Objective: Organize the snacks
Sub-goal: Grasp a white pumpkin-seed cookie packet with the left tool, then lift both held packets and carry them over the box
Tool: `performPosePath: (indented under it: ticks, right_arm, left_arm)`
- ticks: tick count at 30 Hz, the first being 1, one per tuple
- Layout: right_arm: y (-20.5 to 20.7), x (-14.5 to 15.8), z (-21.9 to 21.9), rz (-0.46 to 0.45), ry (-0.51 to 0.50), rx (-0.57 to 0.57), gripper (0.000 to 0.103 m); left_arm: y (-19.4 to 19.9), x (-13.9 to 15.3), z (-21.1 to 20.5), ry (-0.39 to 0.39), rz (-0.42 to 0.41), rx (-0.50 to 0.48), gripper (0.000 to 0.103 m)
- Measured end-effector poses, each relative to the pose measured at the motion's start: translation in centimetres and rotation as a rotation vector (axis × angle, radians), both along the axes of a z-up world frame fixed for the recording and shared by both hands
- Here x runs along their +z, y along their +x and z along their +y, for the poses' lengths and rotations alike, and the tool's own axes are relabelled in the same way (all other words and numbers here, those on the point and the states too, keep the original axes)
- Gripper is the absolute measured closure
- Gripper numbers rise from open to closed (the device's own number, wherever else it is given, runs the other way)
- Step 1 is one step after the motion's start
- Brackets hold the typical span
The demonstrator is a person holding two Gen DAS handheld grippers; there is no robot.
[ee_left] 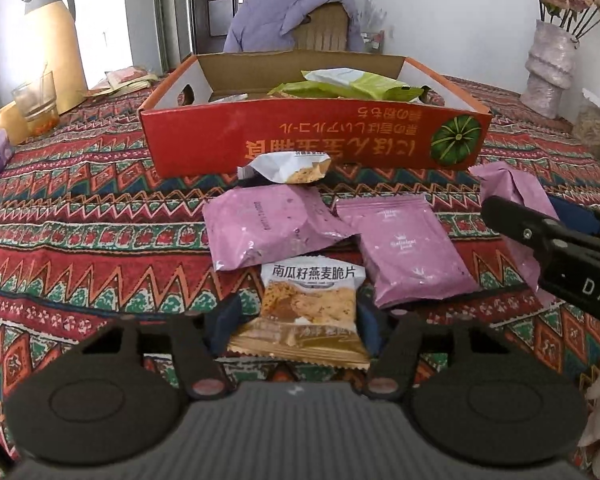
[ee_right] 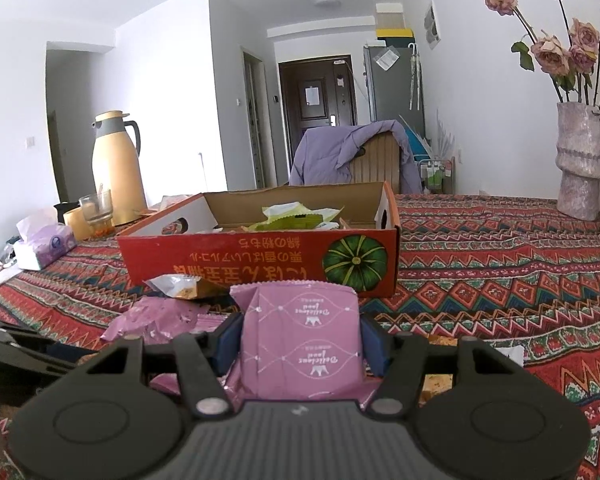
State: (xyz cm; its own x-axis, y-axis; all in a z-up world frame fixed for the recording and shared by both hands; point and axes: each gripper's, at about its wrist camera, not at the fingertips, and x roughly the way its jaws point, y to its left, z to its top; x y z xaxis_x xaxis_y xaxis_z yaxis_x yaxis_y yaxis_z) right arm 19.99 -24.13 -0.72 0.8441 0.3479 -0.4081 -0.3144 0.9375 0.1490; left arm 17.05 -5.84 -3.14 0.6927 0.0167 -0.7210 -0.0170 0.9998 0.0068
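Your left gripper (ee_left: 296,320) pinches the oat packet (ee_left: 309,304), frame bottom centre; right gripper (ee_right: 300,344) clamps a pink packet (ee_right: 300,336). Both light, crinkly, slippery: grip mid-body gently, contents brittle.

Patterned tablecloth (ee_left: 80,216) under snack packets (ee_left: 404,248), box (ee_left: 300,140)

Two low wrist views, both facing the red box (ee_left: 316,140)

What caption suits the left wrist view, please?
Left tongs closed on an oat crisp packet before the red box.
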Motion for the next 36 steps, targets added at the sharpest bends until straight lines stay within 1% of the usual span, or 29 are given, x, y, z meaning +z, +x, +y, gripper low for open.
performPosePath:
  ticks: [2, 8, 13, 20, 24, 27, 31, 36]
  right_arm:
    - [-0.1, 0.0, 0.1, -0.001, -0.002, 0.001, 0.042]
    - [0.0, 0.0, 0.3, -0.003, -0.012, 0.006, 0.042]
    - [-0.1, 0.0, 0.4, -0.007, -0.021, 0.003, 0.042]
    - [-0.2, 0.2, 0.6, -0.016, -0.036, -0.009, 0.042]
    - [-0.4, 1.1, 0.4, -0.032, -0.018, -0.019, 0.042]
    - [-0.5, 1.7, 0.3, -0.038, -0.003, -0.024, 0.042]
    - [-0.6, 3.0, 0.9, -0.05, -0.017, -0.033, 0.042]
    - [-0.4, 5.3, 2.1, -0.104, -0.042, -0.029, 0.042]
  left_arm:
    - [-0.3, 0.1, -0.1, 0.013, -0.011, -0.005, 0.042]
    - [-1.4, 0.8, 0.5, -0.014, -0.048, -0.018, 0.042]
    - [-2.9, 2.1, 1.1, -0.03, -0.111, -0.037, 0.042]
    - [-3.8, 4.0, 2.4, -0.052, -0.184, -0.041, 0.042]
    - [-3.5, 5.1, 3.0, -0.04, -0.225, -0.032, 0.042]
    - [-3.1, 6.0, 3.3, -0.045, -0.251, -0.029, 0.042]
    - [-2.2, 7.2, 3.6, -0.042, -0.285, -0.027, 0.042]
    - [-0.5, 8.8, 3.7, -0.05, -0.326, -0.021, 0.042]
